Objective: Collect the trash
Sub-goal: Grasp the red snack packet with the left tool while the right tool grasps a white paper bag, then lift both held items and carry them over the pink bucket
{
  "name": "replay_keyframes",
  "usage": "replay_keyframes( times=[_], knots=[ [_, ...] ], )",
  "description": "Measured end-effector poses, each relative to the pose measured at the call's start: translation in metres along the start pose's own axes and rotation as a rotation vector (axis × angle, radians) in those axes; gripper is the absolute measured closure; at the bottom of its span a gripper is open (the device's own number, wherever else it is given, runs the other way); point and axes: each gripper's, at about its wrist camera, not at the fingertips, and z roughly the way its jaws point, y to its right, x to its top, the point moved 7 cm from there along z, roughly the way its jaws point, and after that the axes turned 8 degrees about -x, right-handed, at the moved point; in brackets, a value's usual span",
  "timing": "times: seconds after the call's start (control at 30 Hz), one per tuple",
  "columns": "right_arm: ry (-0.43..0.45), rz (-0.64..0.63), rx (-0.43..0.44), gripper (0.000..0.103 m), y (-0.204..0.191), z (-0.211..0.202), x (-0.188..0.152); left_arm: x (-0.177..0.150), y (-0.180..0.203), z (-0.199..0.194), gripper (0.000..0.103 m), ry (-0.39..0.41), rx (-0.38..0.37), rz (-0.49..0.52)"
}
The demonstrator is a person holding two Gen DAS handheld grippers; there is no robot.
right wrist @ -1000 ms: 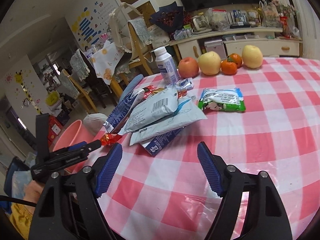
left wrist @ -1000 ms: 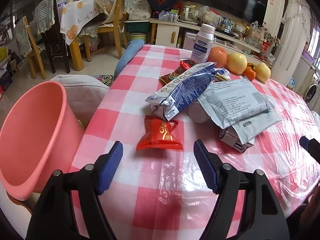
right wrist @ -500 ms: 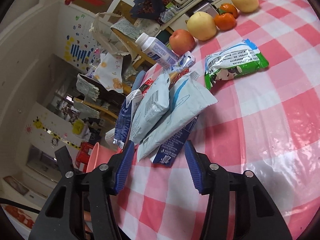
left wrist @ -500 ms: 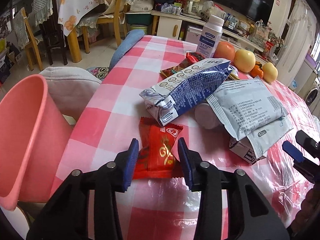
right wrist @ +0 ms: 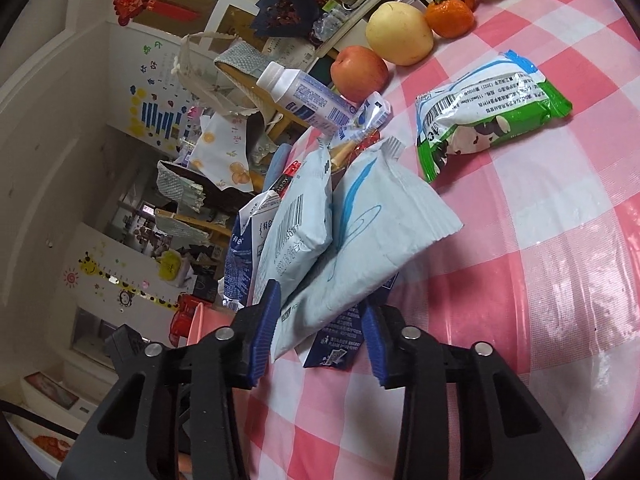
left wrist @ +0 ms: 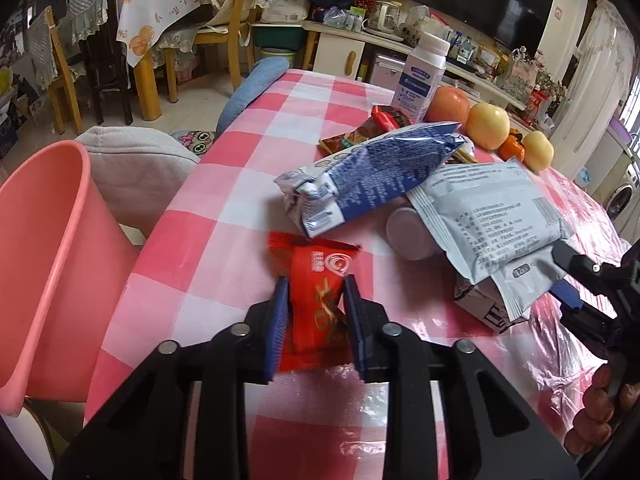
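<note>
Pinching red wrapper [left wrist: 318,300], left gripper [left wrist: 316,320] should lift clear toward pink bin [left wrist: 48,240]; right gripper [right wrist: 320,332] straddles pale packet [right wrist: 360,256], jaws apart

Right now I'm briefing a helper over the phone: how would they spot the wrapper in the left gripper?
Start at the pink bin off the checked table's left edge, then look just right along the near edge. The red wrapper lies there, pinched by the left gripper, in front of the blue-and-white pouch. It is the only small, glossy red packet with white and gold print.
</note>
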Motion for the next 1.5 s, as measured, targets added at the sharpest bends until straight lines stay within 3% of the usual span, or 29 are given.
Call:
replay_keyframes(
  times=[0.07,0.37,0.77,1.07,1.37,1.5],
  knots=[
    [0.005,-0.007,-0.006,0.079,-0.001,0.000,0.001,0.000,0.000,-0.002,0.076,0.003,-0.005,-0.007],
    [0.042,-0.038,-0.052,0.090,-0.002,-0.021,0.005,-0.002,0.000,-0.010,0.076,0.025,-0.036,-0.028],
    [0.165,-0.109,-0.107,0.094,-0.004,-0.089,0.002,0.000,0.008,-0.036,0.076,0.085,-0.106,-0.031],
    [0.233,-0.168,-0.066,0.094,-0.030,-0.120,0.003,0.007,0.004,-0.062,0.076,0.162,-0.131,-0.039],
    [0.219,-0.283,0.045,0.095,-0.116,-0.113,-0.009,0.018,-0.018,-0.091,0.076,0.255,-0.099,-0.073],
    [0.173,-0.364,0.093,0.095,-0.167,-0.090,-0.024,0.024,-0.046,-0.110,0.076,0.318,-0.033,-0.127]
  ],
)
